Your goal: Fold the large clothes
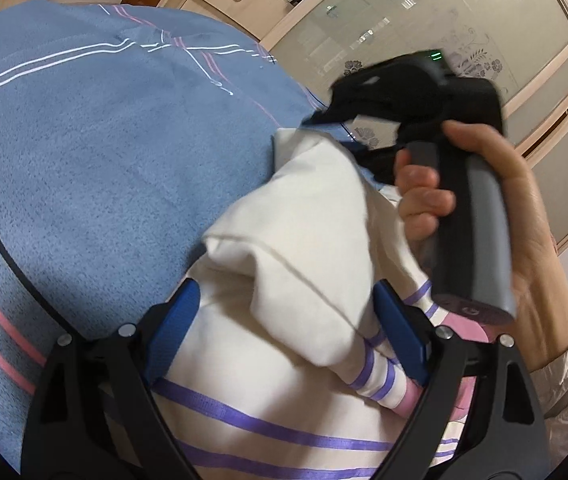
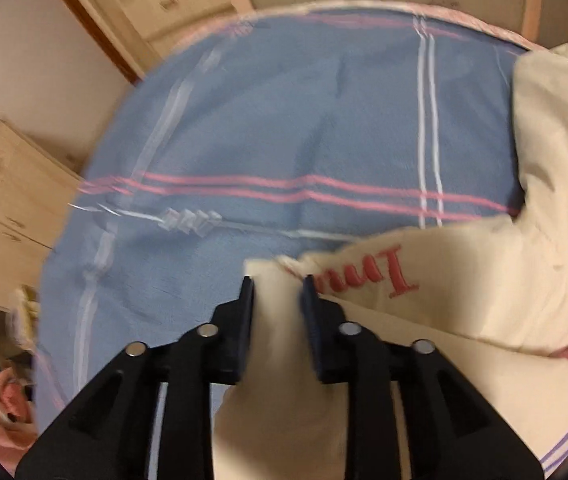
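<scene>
2 grippers: right gripper (image 2: 277,286) pinching garment (image 2: 464,360).

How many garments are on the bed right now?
1: a cream garment on the blue blanket, held between both grippers, left gripper and right gripper. Others may be hidden.

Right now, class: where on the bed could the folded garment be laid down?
Free: the blue blanket beyond the right hand-held gripper, between pink stripes and far edge. Crowded: the right side, under the cream garment, and around the left hand-held gripper.
</scene>
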`<action>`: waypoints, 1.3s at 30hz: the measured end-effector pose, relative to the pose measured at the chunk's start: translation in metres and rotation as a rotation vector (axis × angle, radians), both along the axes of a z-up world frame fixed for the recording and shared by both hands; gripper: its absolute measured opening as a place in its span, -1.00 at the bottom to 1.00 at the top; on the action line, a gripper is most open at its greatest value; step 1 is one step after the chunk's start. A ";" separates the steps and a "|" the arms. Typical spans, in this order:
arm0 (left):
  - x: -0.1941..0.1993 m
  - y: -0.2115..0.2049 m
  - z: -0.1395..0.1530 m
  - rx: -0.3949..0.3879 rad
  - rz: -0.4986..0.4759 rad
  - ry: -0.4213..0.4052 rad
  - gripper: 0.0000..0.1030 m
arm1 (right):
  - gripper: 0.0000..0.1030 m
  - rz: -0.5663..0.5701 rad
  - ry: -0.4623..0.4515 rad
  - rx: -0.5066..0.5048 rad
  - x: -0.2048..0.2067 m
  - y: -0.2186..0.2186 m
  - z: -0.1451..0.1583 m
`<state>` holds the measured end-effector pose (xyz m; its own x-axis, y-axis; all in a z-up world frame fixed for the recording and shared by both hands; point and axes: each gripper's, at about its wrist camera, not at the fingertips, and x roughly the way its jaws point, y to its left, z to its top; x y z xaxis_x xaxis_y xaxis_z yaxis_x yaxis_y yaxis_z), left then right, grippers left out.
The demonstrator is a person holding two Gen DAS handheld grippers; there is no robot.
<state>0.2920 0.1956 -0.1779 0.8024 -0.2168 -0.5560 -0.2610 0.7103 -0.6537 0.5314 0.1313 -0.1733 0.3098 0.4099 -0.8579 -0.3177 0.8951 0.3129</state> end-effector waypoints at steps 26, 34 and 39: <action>0.001 -0.002 0.002 0.008 0.003 0.014 0.73 | -0.19 0.145 -0.292 -0.117 -0.029 -0.017 0.044; 0.001 -0.002 0.002 0.010 0.004 0.015 0.73 | -0.19 0.098 -0.192 -0.110 -0.056 -0.058 0.032; 0.002 -0.001 0.002 0.013 0.003 0.015 0.73 | -0.18 0.067 -0.148 -0.167 -0.044 -0.046 -0.014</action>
<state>0.2940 0.1944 -0.1754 0.7944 -0.2076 -0.5708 -0.2727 0.7179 -0.6406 0.4874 0.0852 -0.1871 0.4145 0.2902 -0.8626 -0.4097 0.9058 0.1078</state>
